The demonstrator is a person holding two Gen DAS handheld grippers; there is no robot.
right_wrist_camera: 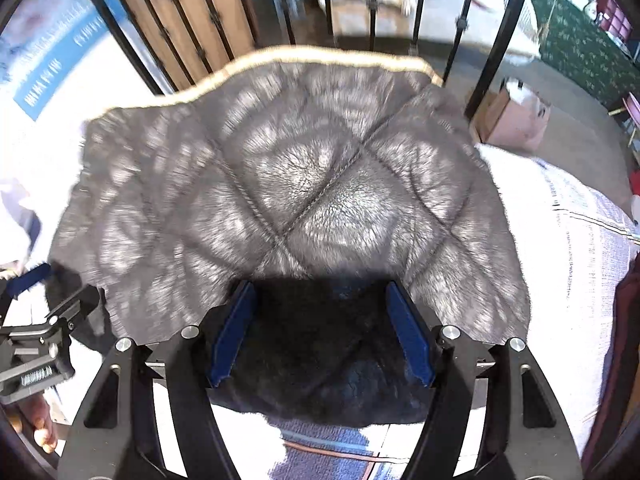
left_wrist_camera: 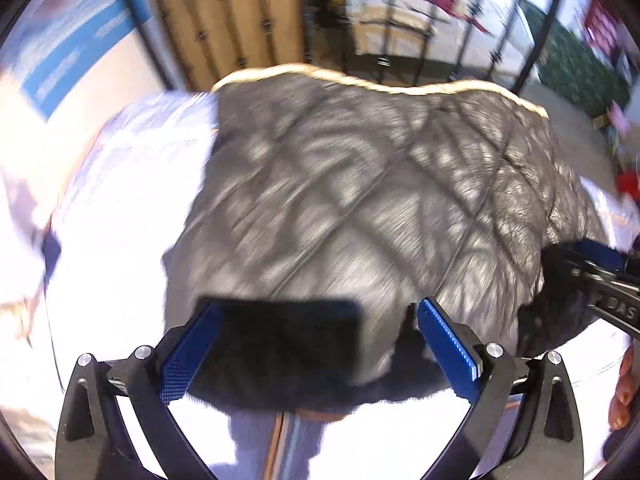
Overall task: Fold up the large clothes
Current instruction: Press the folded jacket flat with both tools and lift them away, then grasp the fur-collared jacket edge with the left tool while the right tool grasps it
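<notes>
A dark grey quilted garment (left_wrist_camera: 360, 200) with a cream trim along its far edge lies spread on a white bed cover (left_wrist_camera: 120, 240). It also fills the right wrist view (right_wrist_camera: 304, 200). My left gripper (left_wrist_camera: 316, 344) is open, its blue pads apart over the garment's near edge, holding nothing. My right gripper (right_wrist_camera: 320, 332) is open too, its pads straddling the shadowed near edge. The right gripper shows at the right of the left wrist view (left_wrist_camera: 600, 280); the left gripper shows at the lower left of the right wrist view (right_wrist_camera: 40, 340).
A black metal bed rail (right_wrist_camera: 372, 4) stands behind the garment. A wooden cabinet (left_wrist_camera: 228, 20) and a cardboard box (right_wrist_camera: 516, 116) lie beyond the bed. The white cover (right_wrist_camera: 568, 240) extends to the right. A striped rug (right_wrist_camera: 340, 452) shows below.
</notes>
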